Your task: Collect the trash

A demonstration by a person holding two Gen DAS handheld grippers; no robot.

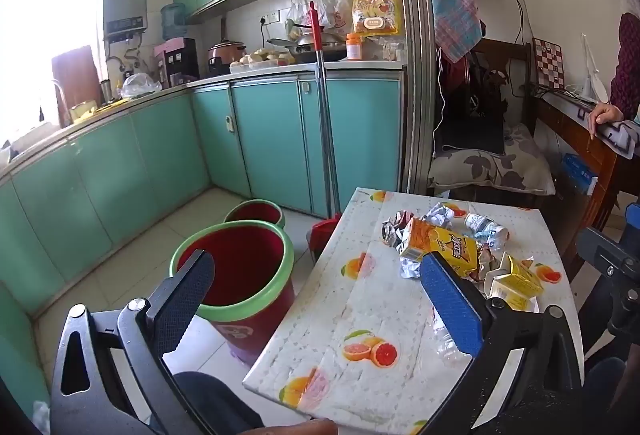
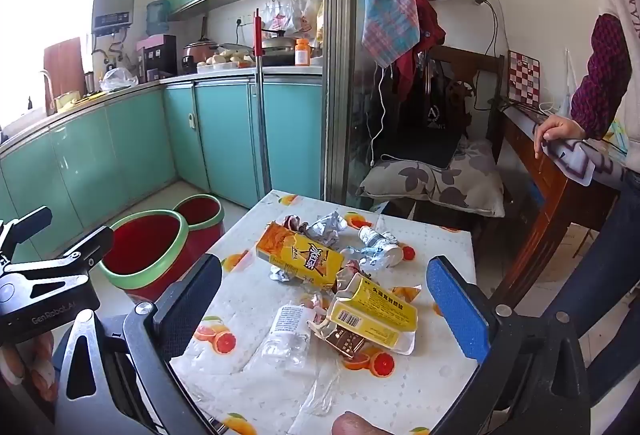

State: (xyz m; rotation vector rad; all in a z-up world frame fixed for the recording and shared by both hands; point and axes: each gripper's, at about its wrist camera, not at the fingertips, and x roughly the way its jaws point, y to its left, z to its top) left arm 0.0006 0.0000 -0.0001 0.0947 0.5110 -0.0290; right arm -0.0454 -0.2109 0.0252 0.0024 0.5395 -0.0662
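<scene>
A small table (image 2: 440, 387) with a fruit-print cloth holds a pile of trash: a yellow-orange snack box (image 2: 300, 257), a yellow medicine box (image 2: 376, 311), a flattened clear plastic bottle (image 2: 288, 335), crumpled foil wrappers (image 2: 326, 227) and a small crushed bottle (image 2: 380, 245). A red bin with a green rim (image 1: 236, 271) stands on the floor left of the table. My left gripper (image 1: 320, 275) is open and empty, between bin and table. My right gripper (image 2: 326, 293) is open and empty above the trash pile. The snack box (image 1: 440, 245) also shows in the left wrist view.
A second red bin (image 1: 256, 213) stands behind the first. A red-handled broom and dustpan (image 1: 324, 123) lean on the teal cabinets (image 1: 276, 139). A cushioned chair (image 2: 436, 179) and a wooden desk (image 2: 548, 171) with a person's hand (image 2: 558, 133) are at the right.
</scene>
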